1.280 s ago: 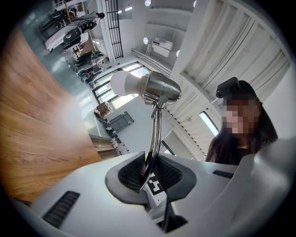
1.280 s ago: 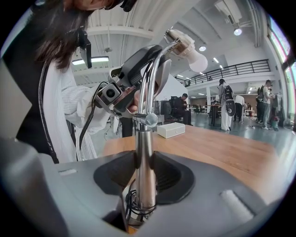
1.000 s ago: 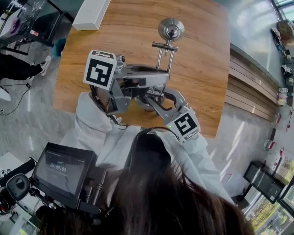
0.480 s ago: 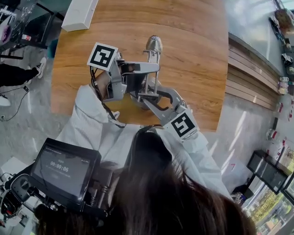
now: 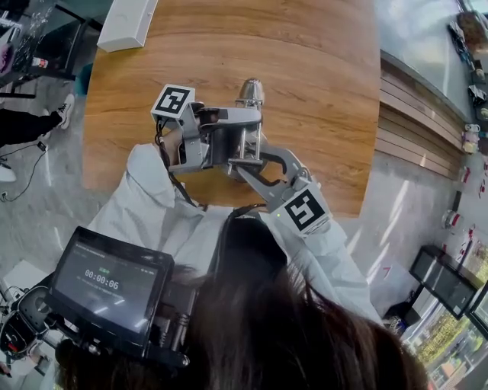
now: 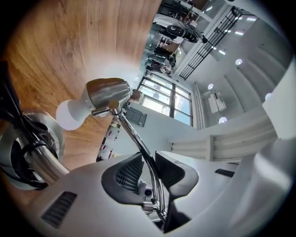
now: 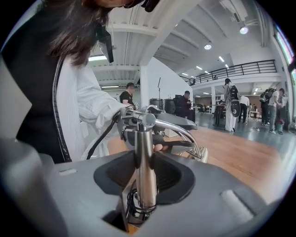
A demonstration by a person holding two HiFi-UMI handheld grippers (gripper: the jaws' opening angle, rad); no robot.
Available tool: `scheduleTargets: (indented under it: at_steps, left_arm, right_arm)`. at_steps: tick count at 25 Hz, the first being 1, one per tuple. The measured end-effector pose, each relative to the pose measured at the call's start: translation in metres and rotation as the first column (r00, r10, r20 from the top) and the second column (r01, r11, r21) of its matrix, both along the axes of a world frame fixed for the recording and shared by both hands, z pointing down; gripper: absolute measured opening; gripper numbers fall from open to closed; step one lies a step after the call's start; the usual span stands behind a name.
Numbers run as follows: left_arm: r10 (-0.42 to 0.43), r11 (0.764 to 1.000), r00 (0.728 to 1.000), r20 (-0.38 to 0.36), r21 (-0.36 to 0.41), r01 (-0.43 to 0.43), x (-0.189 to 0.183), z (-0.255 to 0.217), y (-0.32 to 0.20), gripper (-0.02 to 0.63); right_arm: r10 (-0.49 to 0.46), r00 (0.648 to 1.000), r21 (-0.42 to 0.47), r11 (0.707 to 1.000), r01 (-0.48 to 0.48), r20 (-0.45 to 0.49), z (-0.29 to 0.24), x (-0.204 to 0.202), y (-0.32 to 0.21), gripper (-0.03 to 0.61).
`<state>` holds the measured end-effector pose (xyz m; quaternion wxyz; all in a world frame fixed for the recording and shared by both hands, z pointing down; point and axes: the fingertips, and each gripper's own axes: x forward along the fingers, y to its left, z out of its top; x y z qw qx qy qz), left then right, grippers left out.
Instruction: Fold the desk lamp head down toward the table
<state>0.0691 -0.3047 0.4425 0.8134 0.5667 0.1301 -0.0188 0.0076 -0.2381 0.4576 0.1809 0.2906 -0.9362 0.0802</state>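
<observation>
A chrome desk lamp stands on the wooden table [image 5: 320, 76]. Its head [image 5: 251, 91] is tipped low, and in the left gripper view the metal shade [image 6: 107, 95] with its white bulb [image 6: 69, 115] points at the tabletop. My left gripper [image 5: 250, 131] [image 6: 149, 169] is around the lamp's thin upper rods [image 6: 134, 136]. Its jaws are opening and a slit shows beside the rods. My right gripper [image 5: 242, 161] [image 7: 144, 173] is shut on the upright chrome post [image 7: 143, 143]. The round base [image 6: 27, 152] with a black cable sits below.
A white box [image 5: 130, 23] lies at the table's far left corner. The near table edge runs just under the grippers. A wooden stepped bench [image 5: 412, 129] borders the right side. Several people stand far off in the right gripper view [image 7: 230, 104].
The lamp head has swung down from raised to low over the table. My left gripper rolled and sank with the rods. The right gripper kept its hold and place.
</observation>
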Motion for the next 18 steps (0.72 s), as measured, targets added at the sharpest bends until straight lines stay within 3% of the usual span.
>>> scheduleTargets:
  at_steps: [8, 14, 18]
  left_arm:
    - [-0.021, 0.998, 0.999, -0.026, -0.055, 0.020, 0.000, 0.005, 0.002, 0.100]
    - [-0.060, 0.997, 0.996, -0.067, 0.034, 0.062, -0.005, 0.001, -0.001, 0.121]
    - [-0.097, 0.990, 0.992, -0.083, 0.096, 0.105, -0.029, -0.009, -0.003, 0.128]
  right_arm:
    - [0.021, 1.000, -0.008, 1.000, -0.021, 0.005, 0.000, 0.000, -0.001, 0.123]
    - [0.043, 0.999, -0.027, 0.999, -0.043, -0.008, 0.006, -0.001, -0.002, 0.124]
    - [0.075, 0.997, -0.064, 0.995, -0.074, 0.019, 0.006, 0.004, -0.004, 0.137]
